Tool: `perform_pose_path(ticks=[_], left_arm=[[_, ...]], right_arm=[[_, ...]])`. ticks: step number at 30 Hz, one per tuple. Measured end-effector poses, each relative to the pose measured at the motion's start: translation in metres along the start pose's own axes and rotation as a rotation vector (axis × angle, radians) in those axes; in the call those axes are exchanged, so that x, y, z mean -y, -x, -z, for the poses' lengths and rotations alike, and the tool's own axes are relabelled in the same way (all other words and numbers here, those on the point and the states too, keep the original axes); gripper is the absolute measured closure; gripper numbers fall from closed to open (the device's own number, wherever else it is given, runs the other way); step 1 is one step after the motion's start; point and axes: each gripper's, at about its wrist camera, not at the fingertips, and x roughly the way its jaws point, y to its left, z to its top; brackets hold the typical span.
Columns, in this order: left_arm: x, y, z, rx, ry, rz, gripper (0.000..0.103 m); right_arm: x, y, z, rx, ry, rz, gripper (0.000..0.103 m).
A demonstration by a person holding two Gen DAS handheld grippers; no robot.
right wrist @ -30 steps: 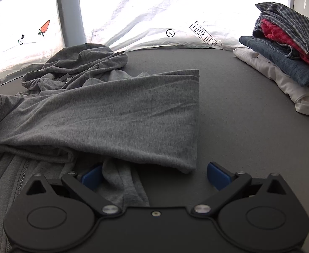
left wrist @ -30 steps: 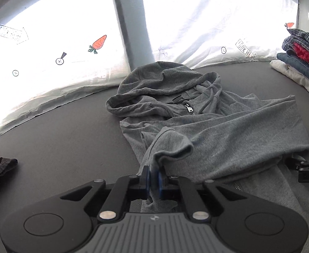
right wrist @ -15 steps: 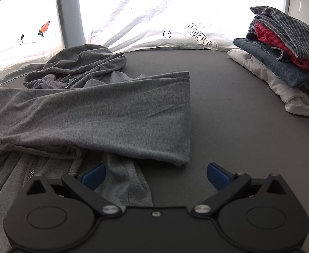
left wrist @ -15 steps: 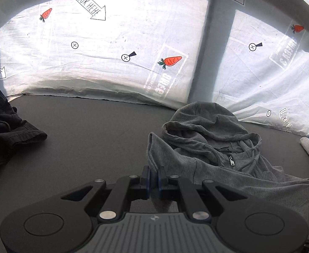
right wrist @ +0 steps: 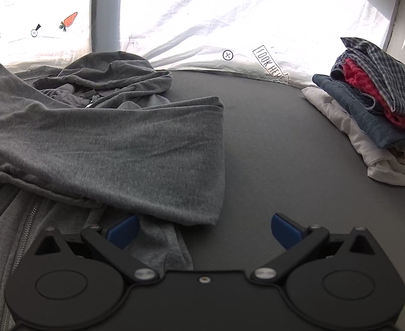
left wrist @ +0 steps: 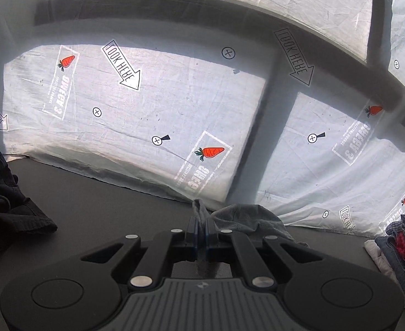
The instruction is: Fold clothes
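A grey zip hoodie (right wrist: 97, 138) lies on the dark table, its hood toward the back wall and one sleeve stretched across the body to the right. My left gripper (left wrist: 201, 234) is shut on a pinch of the hoodie's grey cloth (left wrist: 202, 213) and holds it raised above the table; behind it the hood (left wrist: 246, 218) shows. My right gripper (right wrist: 203, 230) hangs open low over the table, its left blue pad (right wrist: 122, 230) over the hoodie's lower cloth, its right pad (right wrist: 283, 230) over bare table. Nothing is pinched between them.
A stack of folded clothes (right wrist: 373, 110), plaid shirt on top, stands at the right; it also shows as a stack (left wrist: 401, 248) in the left wrist view. Dark garments (left wrist: 6, 215) lie heaped at the left. A white printed sheet (left wrist: 147, 115) backs the table.
My left gripper has risen and rolled with the grey cloth still pinched, so its view now faces the back sheet. The sleeve is drawn up at the left. The right gripper has barely moved.
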Motion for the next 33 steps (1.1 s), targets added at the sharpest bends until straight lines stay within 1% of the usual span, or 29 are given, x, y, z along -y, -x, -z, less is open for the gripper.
perform_pose_path(ticks=[5,8,12,16,18,19,22,24,26,29,31,33], left_arm=[[-0.013,0.014,-0.019,0.068,0.028,-0.035,0.099],[-0.025,0.023,-0.026,0.099,0.034,-0.077,0.099],[-0.042,0.026,-0.025,0.108,0.026,-0.157,0.099],[-0.068,0.022,-0.014,0.078,0.064,-0.238,0.099],[-0.082,0.021,-0.007,0.062,0.087,-0.277,0.099],[-0.089,0.021,-0.005,0.054,0.104,-0.291,0.099],[-0.11,0.02,0.003,0.033,0.169,-0.32,0.099],[-0.119,0.018,0.009,0.018,0.188,-0.336,0.099],[-0.126,0.017,0.015,0.003,0.196,-0.353,0.099],[-0.131,0.011,0.024,-0.044,0.192,-0.373,0.099],[-0.134,0.007,0.032,-0.081,0.191,-0.379,0.098],[-0.134,0.004,0.042,-0.115,0.187,-0.384,0.098]], right_arm=[[-0.004,0.0,-0.003,0.011,0.024,0.008,0.0],[-0.007,0.0,-0.004,0.014,0.039,0.008,0.0],[-0.009,-0.001,-0.004,0.014,0.051,0.008,0.0],[-0.01,0.001,-0.005,0.023,0.061,0.02,0.0],[-0.01,0.003,-0.006,0.044,0.063,0.032,0.0],[-0.009,0.007,-0.007,0.071,0.056,0.028,0.0],[-0.011,0.007,-0.014,0.079,0.076,-0.037,0.0],[-0.018,0.002,-0.017,0.064,0.116,-0.045,0.0],[-0.024,-0.007,-0.019,0.043,0.145,0.004,0.0],[-0.017,-0.021,-0.021,-0.001,0.099,0.098,0.0],[-0.009,-0.026,-0.018,-0.03,0.076,0.134,0.0],[-0.003,-0.026,-0.013,-0.046,0.063,0.139,0.0]])
